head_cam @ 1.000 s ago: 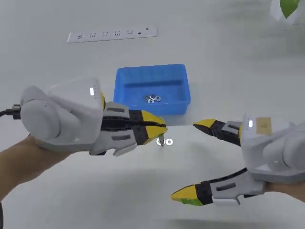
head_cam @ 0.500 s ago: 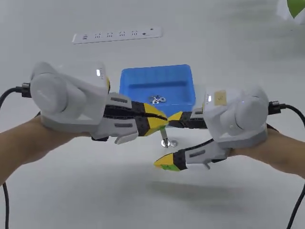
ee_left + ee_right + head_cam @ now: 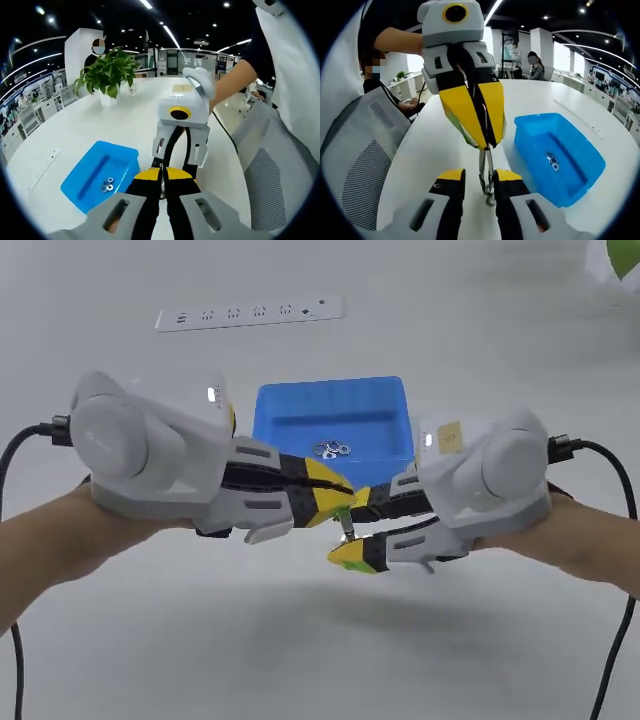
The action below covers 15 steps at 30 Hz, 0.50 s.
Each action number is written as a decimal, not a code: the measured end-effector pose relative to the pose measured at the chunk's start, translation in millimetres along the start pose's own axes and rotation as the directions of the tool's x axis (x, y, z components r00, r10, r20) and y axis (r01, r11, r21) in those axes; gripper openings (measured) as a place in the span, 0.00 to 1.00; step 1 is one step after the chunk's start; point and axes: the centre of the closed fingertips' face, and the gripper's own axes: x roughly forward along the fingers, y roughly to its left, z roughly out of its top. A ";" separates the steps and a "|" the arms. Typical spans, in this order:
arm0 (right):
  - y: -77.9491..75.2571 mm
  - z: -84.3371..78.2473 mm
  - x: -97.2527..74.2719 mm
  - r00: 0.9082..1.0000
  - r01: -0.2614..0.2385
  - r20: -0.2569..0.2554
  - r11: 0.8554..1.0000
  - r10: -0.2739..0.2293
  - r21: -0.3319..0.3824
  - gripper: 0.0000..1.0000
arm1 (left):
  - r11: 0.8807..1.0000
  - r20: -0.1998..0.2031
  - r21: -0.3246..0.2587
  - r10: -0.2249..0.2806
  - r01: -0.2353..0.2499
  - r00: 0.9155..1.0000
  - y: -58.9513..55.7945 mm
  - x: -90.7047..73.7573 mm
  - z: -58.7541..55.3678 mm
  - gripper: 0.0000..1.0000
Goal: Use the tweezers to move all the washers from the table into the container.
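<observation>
My left gripper (image 3: 345, 502) is shut on the upper part of slim metal tweezers (image 3: 346, 524), which point down at the white table just in front of the blue container (image 3: 330, 390). My right gripper (image 3: 357, 528) faces it from the right. Its jaws are open by a narrow gap, one on each side of the tweezers (image 3: 487, 185). Several washers (image 3: 330, 448) lie in the container (image 3: 535, 125), also seen as washers (image 3: 553, 161) and washers (image 3: 106, 184) in the container (image 3: 85, 165). The lower right jaw hides the table at the tweezer tips.
A white power strip (image 3: 250, 314) lies at the back of the table. A potted plant (image 3: 107, 72) stands beyond the container. A mesh chair (image 3: 360, 150) sits off the table edge. Cables trail from both grippers.
My right gripper has swung in from the right and narrowed its jaws around the tweezers. The two washers seen on the table earlier are now hidden behind it.
</observation>
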 end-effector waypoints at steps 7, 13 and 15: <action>-5.9 -0.5 -3.0 1.000 -0.009 0.010 1.000 0.009 0.029 0.12 | 1.000 -0.005 0.007 -0.012 0.012 1.000 -4.0 0.9 -1.0 0.05; -4.0 -0.3 -2.4 1.000 -0.020 0.000 1.000 0.020 0.008 0.11 | 1.000 -0.011 0.008 -0.014 0.014 1.000 -5.1 2.1 -1.5 0.05; -3.6 -0.3 -2.4 1.000 -0.016 -0.006 1.000 0.016 -0.006 0.11 | 1.000 -0.013 0.010 -0.013 0.013 1.000 -6.2 3.0 -0.9 0.05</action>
